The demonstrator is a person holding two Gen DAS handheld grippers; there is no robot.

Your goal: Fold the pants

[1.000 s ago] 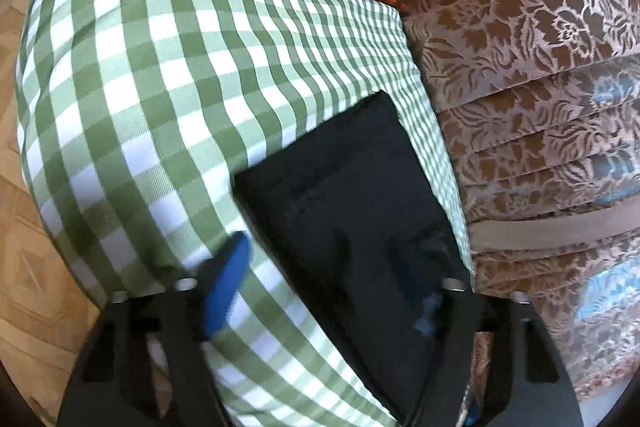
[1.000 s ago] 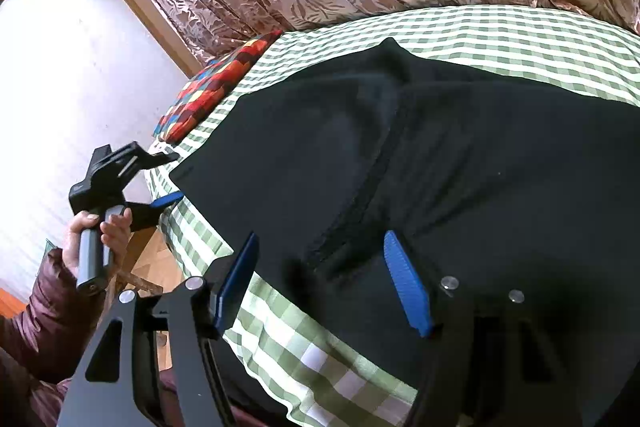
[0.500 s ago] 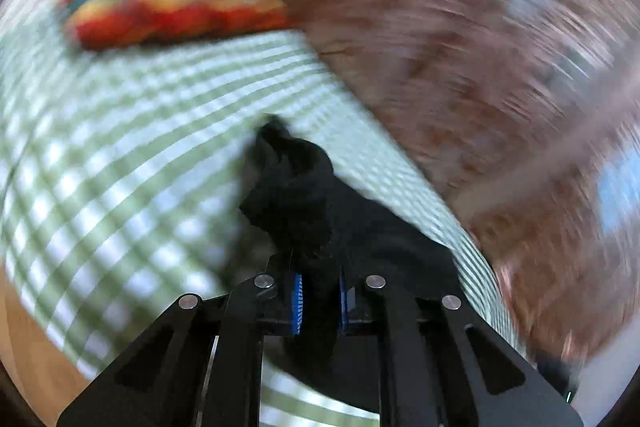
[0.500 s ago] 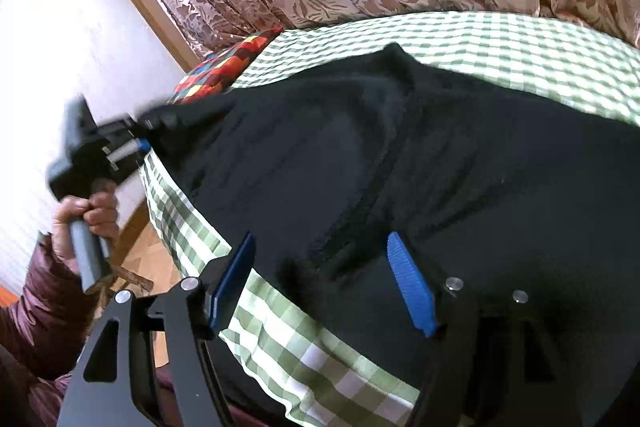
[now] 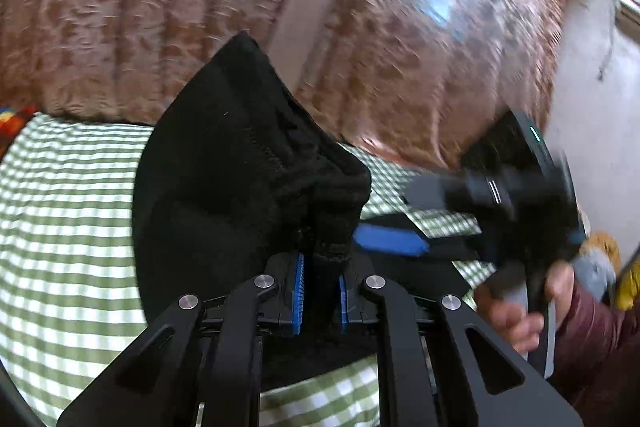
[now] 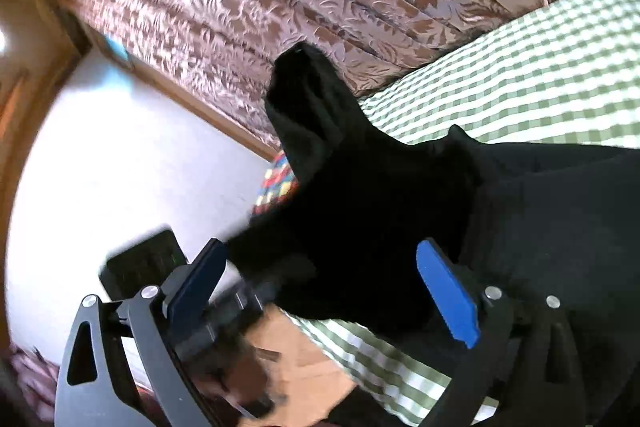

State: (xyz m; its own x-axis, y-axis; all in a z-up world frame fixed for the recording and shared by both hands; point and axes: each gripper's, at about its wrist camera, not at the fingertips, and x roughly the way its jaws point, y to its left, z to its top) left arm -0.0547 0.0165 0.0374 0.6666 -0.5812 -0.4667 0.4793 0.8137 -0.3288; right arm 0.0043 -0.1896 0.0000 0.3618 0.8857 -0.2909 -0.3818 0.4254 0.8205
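**Black pants, one end lifted off the checked bed**

Left gripper (image 5: pixel 320 291): black frame, blue ribbed pads, jaws clamped together on a bunched fold of the black knit fabric pants (image 5: pixel 240 163). The fold rises directly ahead of the fingertips into a peaked flap; the cloth below it spreads over the green-and-white checked bedcover (image 5: pixel 60 227).

Right gripper (image 6: pixel 320 291): black frame, blue pads, jaws opening and standing wide apart. Black pants (image 6: pixel 400 207) fabric lies between and beyond the pads, not pinched. The left gripper's blurred black body (image 6: pixel 224 307) sits just past the near-left finger, with the raised cloth running up from it.

Right-hand side of the left gripper: a hand (image 5: pixel 520 307) in a maroon sleeve (image 5: pixel 592 331) grips the right gripper's handle.

Beyond both grippers: checked bedcover (image 6: pixel 520 87), multicoloured patchwork cushion (image 6: pixel 280 183), brown floral damask curtain (image 6: pixel 240 7), white wall (image 6: pixel 120 167).
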